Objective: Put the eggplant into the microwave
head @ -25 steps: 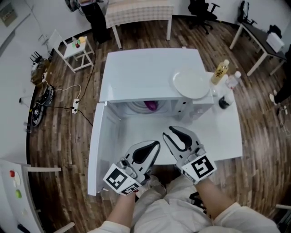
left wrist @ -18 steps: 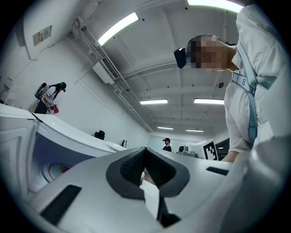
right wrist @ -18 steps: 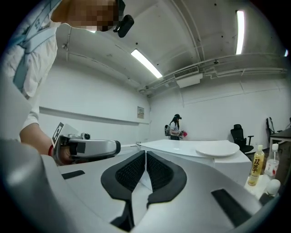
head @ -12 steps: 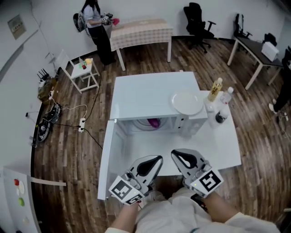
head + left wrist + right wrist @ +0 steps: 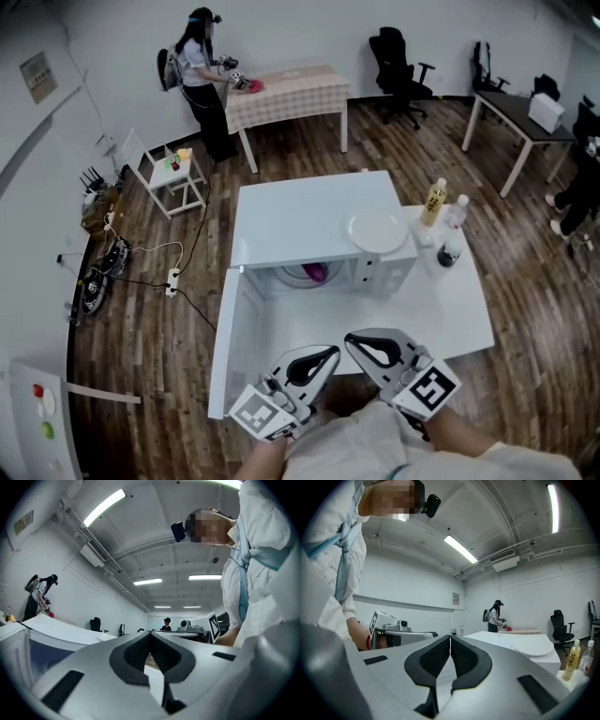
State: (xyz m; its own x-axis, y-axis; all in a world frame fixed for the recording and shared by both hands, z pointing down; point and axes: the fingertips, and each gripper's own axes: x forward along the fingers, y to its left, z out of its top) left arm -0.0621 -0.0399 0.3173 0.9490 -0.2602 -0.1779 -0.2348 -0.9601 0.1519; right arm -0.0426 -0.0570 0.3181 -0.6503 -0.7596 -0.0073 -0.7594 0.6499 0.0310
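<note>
Eggplant (image 5: 315, 272) purple, inside microwave (image 5: 309, 220) cavity; door (image 5: 225, 347) swung open along table (image 5: 450, 319) left edge. Plate (image 5: 376, 231) on microwave top, right front corner. Yellow bottle (image 5: 433, 202) and clear bottle (image 5: 457, 212) near table right rear corner. Left gripper (image 5: 325, 354) and right gripper (image 5: 355, 343) side by side over table near edge, both clenched tip to tip, nothing between pads

No legible text. Wall sign (image 5: 37, 76) far left of microwave (image 5: 300, 220) and bottle (image 5: 433, 202) label beside it: unreadable.
</note>
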